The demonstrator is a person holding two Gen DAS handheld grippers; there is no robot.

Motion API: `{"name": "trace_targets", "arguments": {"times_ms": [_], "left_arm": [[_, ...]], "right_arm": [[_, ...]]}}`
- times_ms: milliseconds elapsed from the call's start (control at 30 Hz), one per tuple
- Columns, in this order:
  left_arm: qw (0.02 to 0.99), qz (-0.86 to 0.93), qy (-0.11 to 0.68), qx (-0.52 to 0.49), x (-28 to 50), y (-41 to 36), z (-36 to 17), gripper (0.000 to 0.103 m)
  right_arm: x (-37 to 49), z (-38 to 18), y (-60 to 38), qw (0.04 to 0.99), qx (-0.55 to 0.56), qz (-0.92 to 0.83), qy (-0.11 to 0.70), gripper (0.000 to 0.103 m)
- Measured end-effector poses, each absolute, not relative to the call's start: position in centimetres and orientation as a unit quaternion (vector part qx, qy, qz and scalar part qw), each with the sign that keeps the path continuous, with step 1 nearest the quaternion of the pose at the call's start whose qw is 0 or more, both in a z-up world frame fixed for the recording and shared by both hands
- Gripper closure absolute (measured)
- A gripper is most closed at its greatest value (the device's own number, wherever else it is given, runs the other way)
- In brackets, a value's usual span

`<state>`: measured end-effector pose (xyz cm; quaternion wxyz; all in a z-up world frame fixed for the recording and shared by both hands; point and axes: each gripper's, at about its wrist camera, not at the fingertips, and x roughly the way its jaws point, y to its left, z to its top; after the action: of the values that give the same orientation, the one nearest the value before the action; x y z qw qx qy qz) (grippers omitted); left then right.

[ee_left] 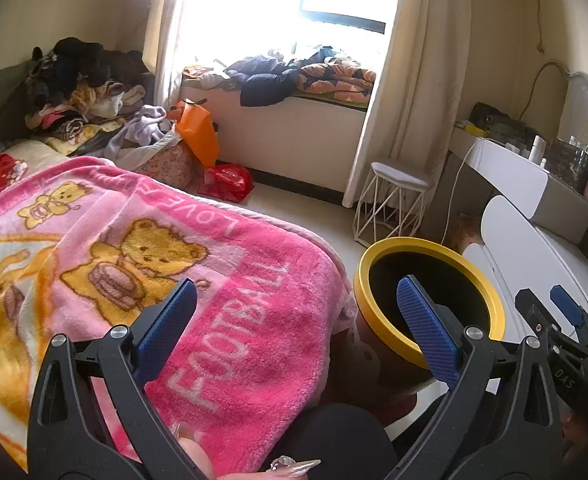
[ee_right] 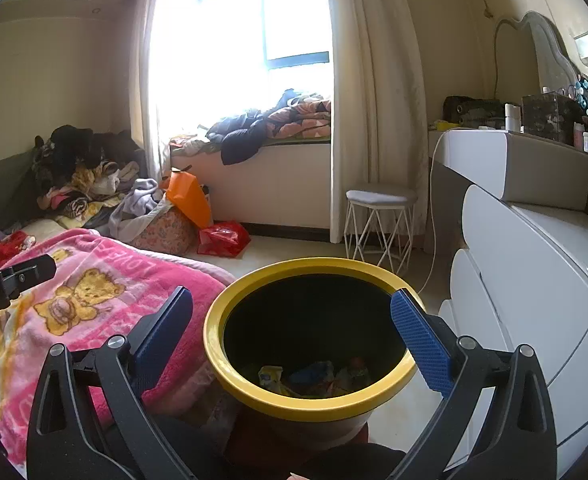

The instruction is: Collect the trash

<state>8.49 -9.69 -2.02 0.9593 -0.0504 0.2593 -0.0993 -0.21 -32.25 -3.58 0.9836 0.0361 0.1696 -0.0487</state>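
A yellow-rimmed trash bin stands on the floor beside the bed, dark inside, with several crumpled wrappers lying at its bottom. My right gripper hovers over the bin's mouth, open and holding nothing. My left gripper is open and empty above the corner of the pink bear blanket; the bin's rim shows behind its right finger. At the right edge of the left wrist view, the right gripper is seen from the side.
A white dresser stands right of the bin, a wire stool beyond it. Orange and red bags lie on the floor near a clothes pile. Bare floor stretches toward the window seat.
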Motion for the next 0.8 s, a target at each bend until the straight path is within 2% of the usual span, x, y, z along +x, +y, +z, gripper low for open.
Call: {"name": "trace_targets", "arguments": {"times_ms": [800], "left_arm": [[0.959, -0.101, 0.26, -0.049, 8.48, -9.76, -2.16, 0.011]], "right_arm": [[-0.11, -3.81, -32.3, 0.982, 0.037, -0.051, 0.177, 0.007]]}}
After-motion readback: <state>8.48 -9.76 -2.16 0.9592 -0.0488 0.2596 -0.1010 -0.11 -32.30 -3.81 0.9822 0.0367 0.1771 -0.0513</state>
